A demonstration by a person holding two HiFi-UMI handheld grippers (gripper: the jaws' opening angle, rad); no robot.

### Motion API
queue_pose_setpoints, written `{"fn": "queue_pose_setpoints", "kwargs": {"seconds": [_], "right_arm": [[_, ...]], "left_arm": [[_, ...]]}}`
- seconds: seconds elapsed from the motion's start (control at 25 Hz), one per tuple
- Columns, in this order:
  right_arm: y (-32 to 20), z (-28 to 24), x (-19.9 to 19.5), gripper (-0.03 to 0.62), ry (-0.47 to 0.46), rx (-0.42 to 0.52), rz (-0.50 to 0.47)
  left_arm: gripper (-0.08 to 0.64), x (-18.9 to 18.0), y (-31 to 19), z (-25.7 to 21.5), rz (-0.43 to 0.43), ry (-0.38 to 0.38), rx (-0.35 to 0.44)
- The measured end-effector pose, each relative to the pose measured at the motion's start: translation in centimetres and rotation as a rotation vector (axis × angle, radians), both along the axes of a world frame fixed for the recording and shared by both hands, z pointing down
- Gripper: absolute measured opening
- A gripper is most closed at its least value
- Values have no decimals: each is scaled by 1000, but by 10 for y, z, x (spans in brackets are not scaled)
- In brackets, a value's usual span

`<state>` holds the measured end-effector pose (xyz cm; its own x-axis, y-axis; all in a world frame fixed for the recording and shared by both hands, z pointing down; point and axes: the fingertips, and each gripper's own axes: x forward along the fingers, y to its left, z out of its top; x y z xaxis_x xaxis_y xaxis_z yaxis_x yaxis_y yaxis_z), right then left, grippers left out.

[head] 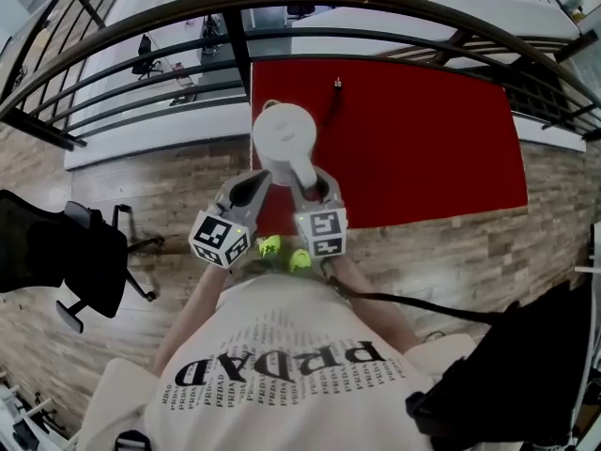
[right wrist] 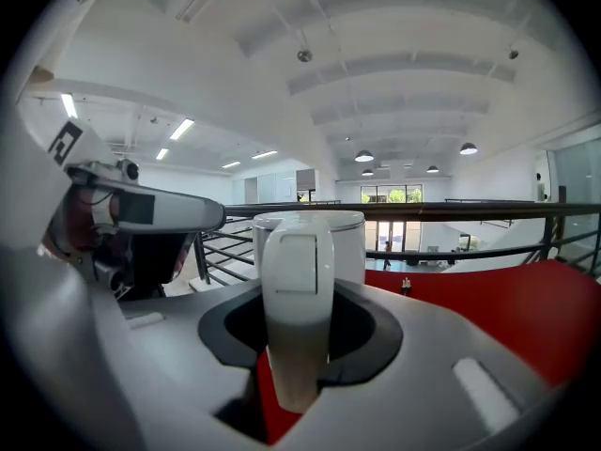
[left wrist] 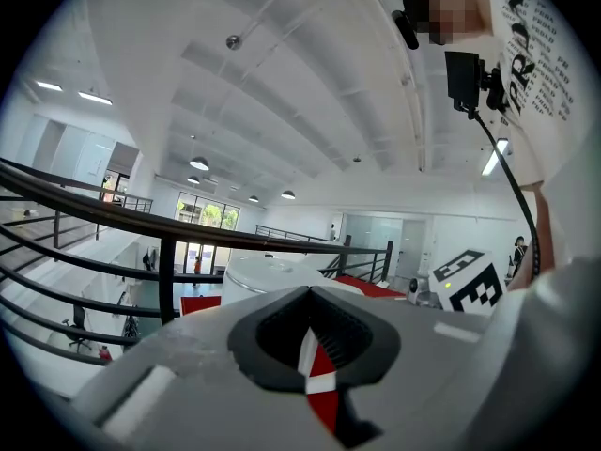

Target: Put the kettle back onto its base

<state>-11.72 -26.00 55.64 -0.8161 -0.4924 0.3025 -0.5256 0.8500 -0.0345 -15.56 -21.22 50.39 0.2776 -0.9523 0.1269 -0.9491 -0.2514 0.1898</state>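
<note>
One white kettle (head: 285,137) stands out over the near left corner of the red tabletop (head: 423,139), taken by its handle (right wrist: 297,271), which the right gripper (right wrist: 297,350) pinches between its jaws. Whether the kettle hangs clear or rests on something I cannot tell. I judge it a stiff, smooth shell, slippery at the body and heavier if water is inside, so the handle is the sound place to hold, gripped firmly against swinging. Just beside the body, the left gripper (left wrist: 310,350) has its jaws pressed together on nothing. Only the head view gives the kettle's place over the table, and no base shows there, perhaps hidden beneath. The right gripper view alone shows the pinch on the handle, while the left gripper view looks past the kettle to the black railing (left wrist: 169,242)
</note>
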Motion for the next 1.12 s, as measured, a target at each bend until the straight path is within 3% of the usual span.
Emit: {"fn": "queue_pose_setpoints", "kwargs": {"seconds": [0.72, 0.92, 1.12], "right_arm": [[7, 2, 4, 127, -54, 45, -36], [5, 2, 5, 133, -68, 30, -73], [3, 4, 3, 126, -45, 38, -113]], "left_arm": [[6, 6, -5, 8, 37, -2, -2], [6, 11, -1, 38, 30, -77, -32], [6, 11, 5, 55, -11, -47, -64]]}}
